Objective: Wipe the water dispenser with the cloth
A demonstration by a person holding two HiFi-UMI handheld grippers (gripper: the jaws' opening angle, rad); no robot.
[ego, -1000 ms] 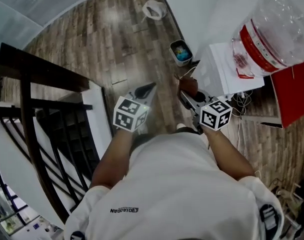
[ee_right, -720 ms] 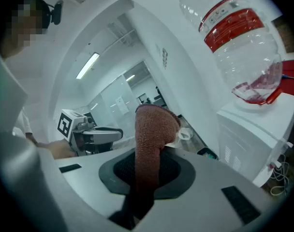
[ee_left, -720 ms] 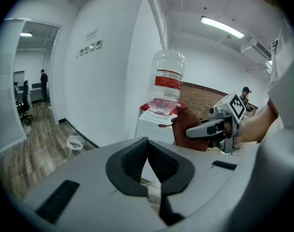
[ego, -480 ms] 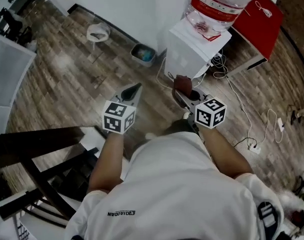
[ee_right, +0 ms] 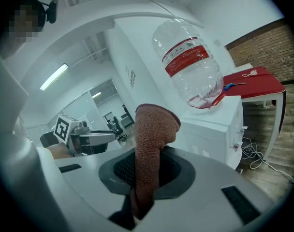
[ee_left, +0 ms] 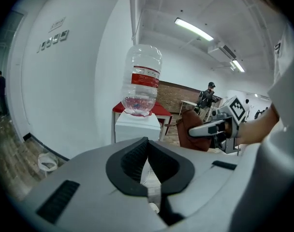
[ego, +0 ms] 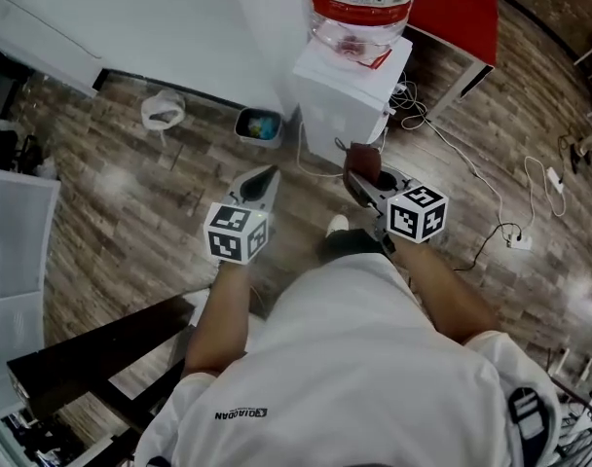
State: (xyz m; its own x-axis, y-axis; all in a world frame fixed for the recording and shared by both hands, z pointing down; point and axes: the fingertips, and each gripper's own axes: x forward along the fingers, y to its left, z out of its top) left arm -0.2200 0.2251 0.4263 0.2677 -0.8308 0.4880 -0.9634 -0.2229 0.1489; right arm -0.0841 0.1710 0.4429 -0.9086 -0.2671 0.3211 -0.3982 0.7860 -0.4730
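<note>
Right tongs [ee_right: 144, 174] pinch the cloth [ee_right: 152, 134]; left tongs [ee_left: 147, 151] are pressed together, empty. The water dispenser [ego: 347, 100] stands at 12 o'clock, untouched. Hard rubbing could tug the cloth free or jolt the bottle [ego: 362, 8].

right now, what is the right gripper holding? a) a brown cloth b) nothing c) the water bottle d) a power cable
a: the right gripper has its jaws shut on the brown cloth, which sticks up between them in the right gripper view.

cloth [ee_right: 152, 139]: rough knit | water dispenser [ego: 340, 115]: smooth white plastic | bottle [ego: 362, 3]: clear glossy plastic | floor [ego: 130, 222]: wood planks
</note>
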